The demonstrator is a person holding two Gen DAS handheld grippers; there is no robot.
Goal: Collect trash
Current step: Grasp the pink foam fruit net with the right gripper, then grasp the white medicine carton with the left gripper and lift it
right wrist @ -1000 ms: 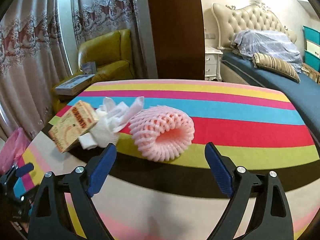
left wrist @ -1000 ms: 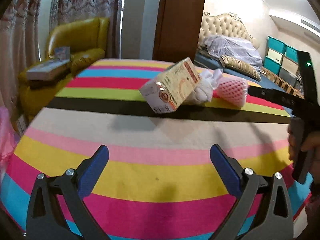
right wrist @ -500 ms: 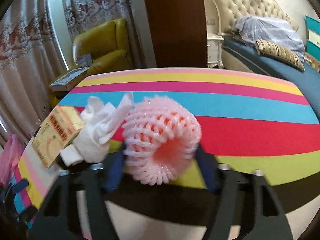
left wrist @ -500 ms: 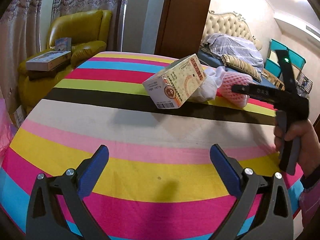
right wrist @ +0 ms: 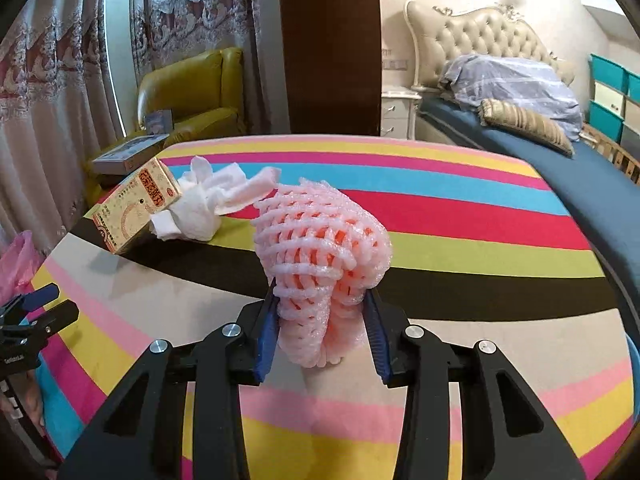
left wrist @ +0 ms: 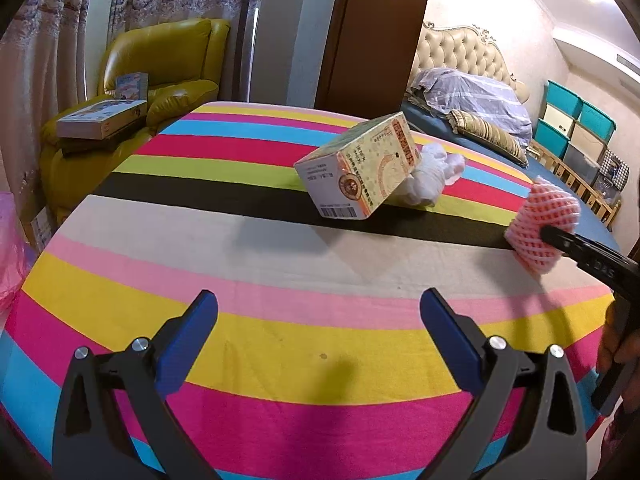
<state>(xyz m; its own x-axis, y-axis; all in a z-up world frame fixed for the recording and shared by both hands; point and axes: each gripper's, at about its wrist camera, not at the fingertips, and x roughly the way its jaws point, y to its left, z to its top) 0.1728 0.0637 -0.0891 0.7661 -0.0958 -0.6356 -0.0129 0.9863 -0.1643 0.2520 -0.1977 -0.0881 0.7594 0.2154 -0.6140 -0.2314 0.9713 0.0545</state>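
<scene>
My right gripper (right wrist: 320, 292) has its blue pads pressed into a pink foam fruit net (right wrist: 324, 248), and its jaws are still closing. The squashed net bulges above the pads. In the left wrist view the net (left wrist: 544, 220) hangs at the far right, apart from the other trash. A yellow printed carton (left wrist: 360, 168) leans on a crumpled white tissue (left wrist: 428, 176) on the striped tablecloth (left wrist: 240, 260). My left gripper (left wrist: 319, 296) stands open over the near yellow and pink stripes with nothing between its fingers.
A yellow armchair (left wrist: 160, 64) with flat boxes on it stands behind the table's left side. A pink plastic bag (right wrist: 16, 260) shows at the left edge. A bed (right wrist: 560, 168) and teal storage bins (left wrist: 572, 120) are to the right.
The right gripper went forward around the foam net, closed on it and drew it away from the tissue toward the table's right side. The left gripper stayed put.
</scene>
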